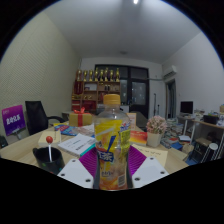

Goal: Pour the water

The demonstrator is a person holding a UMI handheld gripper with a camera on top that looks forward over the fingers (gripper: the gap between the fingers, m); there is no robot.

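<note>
- Jaws are clamped on a bottle; the gripper holds it with both purple pads pressed against its sides.
- Bottle stands upright between the fingers, lifted in front of the camera, so it hides the middle of the table behind it.
- It is clear plastic with an orange cap and a yellow label; whether liquid is inside is hard to tell.
- White finger bodies show at either side below the pads.
- Behind the bottle runs a long table, crowded with papers and small objects.
- Left of the fingers on that table sits a dark round container, with a small red ball just above it.
- Beside it lies a white booklet, tilted toward the bottle.
- Farther back on the table stands a yellow box.
- Right of the bottle, a cup-like container sits near the table's far side; its contents are too small to make out.
- A black chair stands at the table's left, with a purple sign beyond it.
- Shelves holding boxes and bottles line the far wall.
- A desk with a monitor stands well off to the right.
</note>
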